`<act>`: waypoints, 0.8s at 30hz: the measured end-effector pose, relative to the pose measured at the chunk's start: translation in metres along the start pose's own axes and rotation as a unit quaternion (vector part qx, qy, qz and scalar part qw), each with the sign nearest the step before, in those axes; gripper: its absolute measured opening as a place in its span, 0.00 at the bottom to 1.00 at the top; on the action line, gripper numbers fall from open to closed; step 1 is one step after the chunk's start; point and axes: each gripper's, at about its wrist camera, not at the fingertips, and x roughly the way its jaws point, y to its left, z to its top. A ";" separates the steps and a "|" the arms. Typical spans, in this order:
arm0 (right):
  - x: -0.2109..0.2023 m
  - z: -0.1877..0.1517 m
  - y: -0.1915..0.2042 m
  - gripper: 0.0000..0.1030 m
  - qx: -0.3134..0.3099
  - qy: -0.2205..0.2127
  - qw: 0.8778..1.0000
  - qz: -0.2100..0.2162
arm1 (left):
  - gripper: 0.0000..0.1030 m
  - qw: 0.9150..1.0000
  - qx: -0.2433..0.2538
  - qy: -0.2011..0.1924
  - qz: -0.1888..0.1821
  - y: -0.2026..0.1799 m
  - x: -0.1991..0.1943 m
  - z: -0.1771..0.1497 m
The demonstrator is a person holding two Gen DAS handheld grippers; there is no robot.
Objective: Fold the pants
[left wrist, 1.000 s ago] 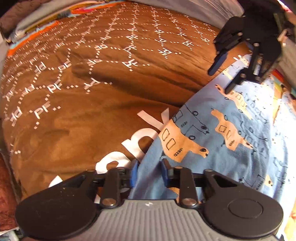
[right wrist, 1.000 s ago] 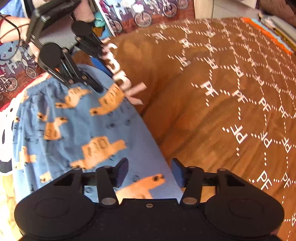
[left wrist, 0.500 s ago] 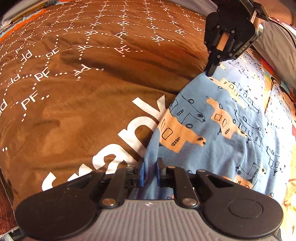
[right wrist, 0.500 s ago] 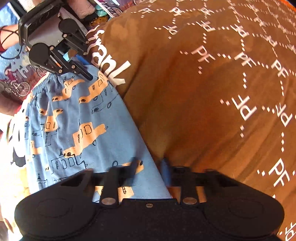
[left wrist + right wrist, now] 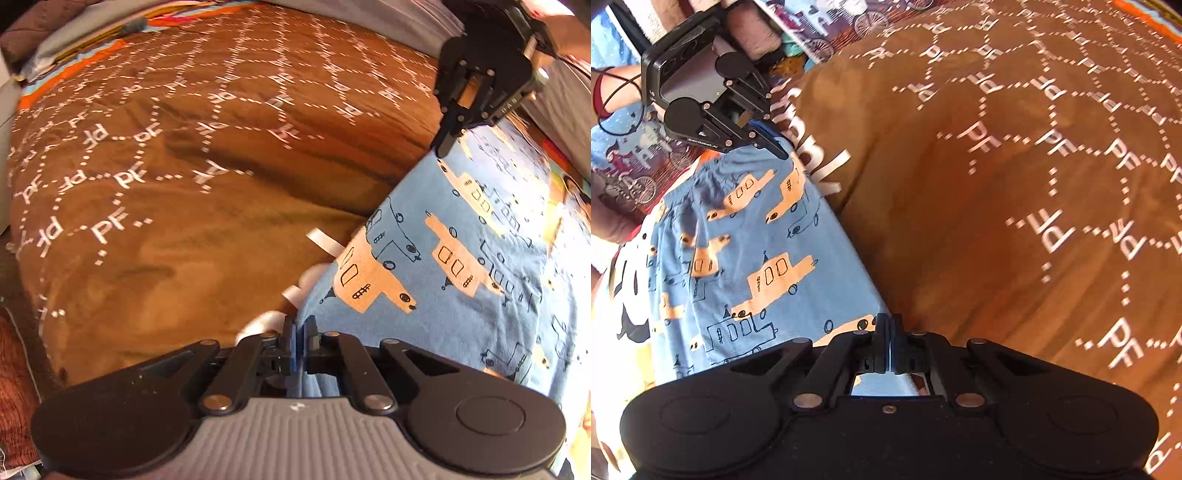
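Blue pants (image 5: 461, 258) printed with orange cars lie flat on a brown blanket (image 5: 184, 184); they also fill the left of the right wrist view (image 5: 738, 258). My left gripper (image 5: 298, 332) is shut on the pants' edge at one corner, blue cloth pinched between its pads. It shows far off in the right wrist view (image 5: 777, 149), tips on the waistband corner. My right gripper (image 5: 888, 332) is shut on the pants' edge at the other end, and from the left wrist view it (image 5: 443, 147) stands with its tips on that far corner.
The brown blanket (image 5: 1015, 221) carries white dotted hexagons and "PF" letters, plus large white lettering beside the pants. A patterned sheet with bicycles (image 5: 635, 184) lies under the pants. Grey bedding (image 5: 369, 14) lines the far edge. A person's hand (image 5: 746, 26) holds the left gripper.
Both grippers have gone from open to shut on the pants' edge. The right gripper came down onto the far corner of the pants. The left one barely moved.
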 end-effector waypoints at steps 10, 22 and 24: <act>0.008 -0.007 -0.001 0.35 0.018 -0.002 0.999 -0.031 | 0.67 0.999 0.003 0.016 0.043 0.002 -0.007 -0.003; 0.014 -0.010 -0.004 0.36 0.029 -0.004 0.999 -0.026 | 0.05 0.997 -0.012 0.064 -0.048 0.022 -0.025 -0.037; 0.016 -0.010 -0.003 0.37 0.026 -0.002 0.999 -0.027 | 0.05 0.997 -0.002 0.066 -0.046 0.019 -0.026 -0.039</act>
